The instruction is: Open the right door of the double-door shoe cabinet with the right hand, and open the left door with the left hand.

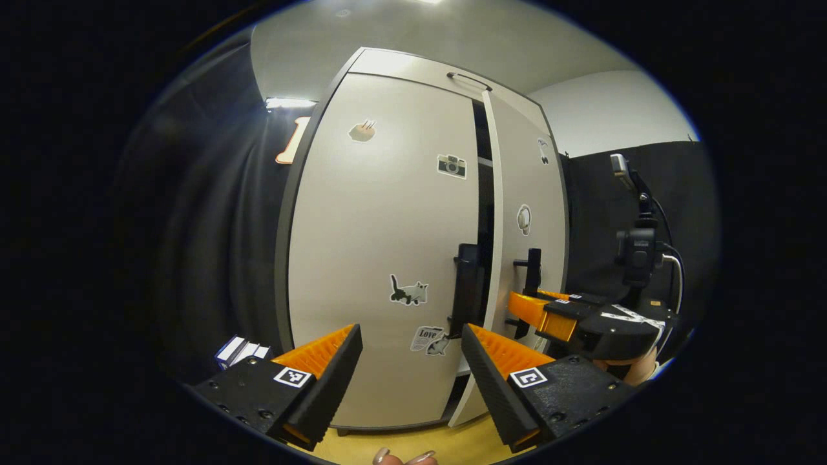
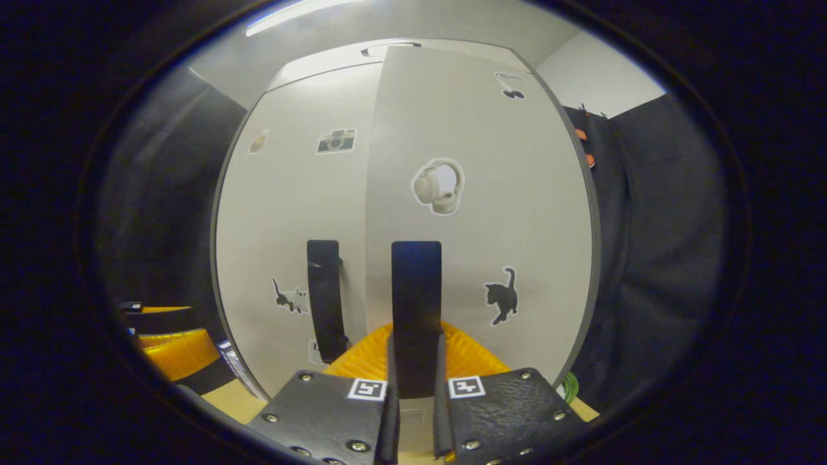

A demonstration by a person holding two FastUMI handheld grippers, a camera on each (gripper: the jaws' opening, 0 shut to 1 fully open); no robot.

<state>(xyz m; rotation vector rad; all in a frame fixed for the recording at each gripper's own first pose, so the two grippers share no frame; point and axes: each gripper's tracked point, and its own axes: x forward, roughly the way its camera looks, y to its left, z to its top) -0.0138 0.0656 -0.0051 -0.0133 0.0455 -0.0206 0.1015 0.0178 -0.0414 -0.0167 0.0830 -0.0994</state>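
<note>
The pale shoe cabinet has two doors with stickers. In the left gripper view the left door (image 1: 381, 245) is closed, and its dark vertical handle (image 1: 466, 284) stands just beyond my open left gripper (image 1: 410, 339), which holds nothing. The right door (image 1: 526, 187) stands slightly ajar, with a dark gap between the doors. My right gripper (image 1: 524, 309) is at that door's handle (image 1: 533, 265). In the right gripper view the right gripper (image 2: 417, 345) is shut on the right door's handle (image 2: 417, 297), both fingers pressing its sides. The left door's handle (image 2: 325, 297) is beside it, and the left gripper (image 2: 165, 352) shows low at the left.
A camera on a stand (image 1: 636, 252) with cables stands right of the cabinet against the black cloth. A small stack of boxes (image 1: 242, 350) lies on the floor at the cabinet's left. The wooden floor (image 1: 400, 442) runs below the doors. A person's fingertips (image 1: 404, 457) show at the bottom edge.
</note>
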